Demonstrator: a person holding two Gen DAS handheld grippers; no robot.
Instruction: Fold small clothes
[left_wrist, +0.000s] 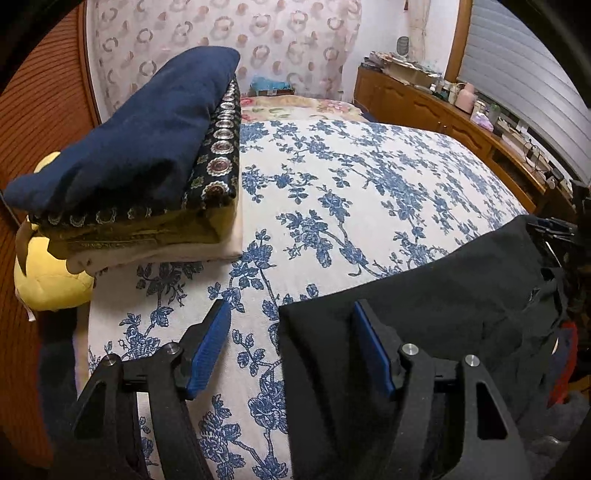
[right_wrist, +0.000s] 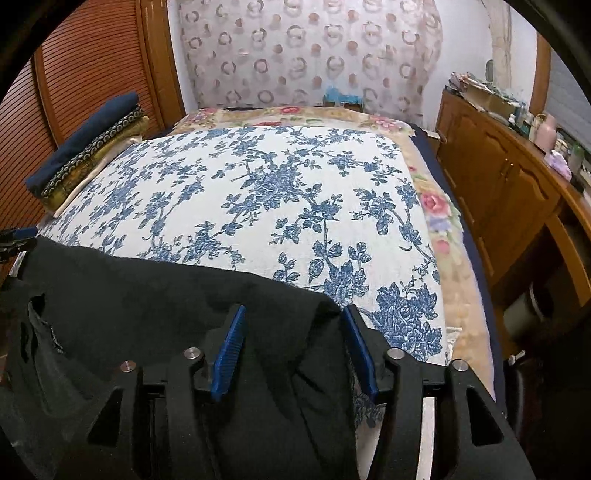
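Observation:
A black garment (left_wrist: 436, 295) lies over the near edge of the bed's blue floral cover (left_wrist: 351, 184). In the left wrist view my left gripper (left_wrist: 290, 325) is open, its jaws astride the garment's left edge. In the right wrist view the same garment (right_wrist: 147, 295) spreads to the left, and my right gripper (right_wrist: 293, 332) is open over its right corner. A stack of folded clothes (left_wrist: 147, 166), navy on top, sits at the bed's left side, and it also shows in the right wrist view (right_wrist: 88, 147).
A yellow plush toy (left_wrist: 48, 280) lies beside the stack. A wooden louvred door (right_wrist: 74, 74) stands at the left. A wooden cabinet (right_wrist: 509, 184) with clutter on top runs along the right. A pink floral blanket (right_wrist: 439, 214) lies under the cover.

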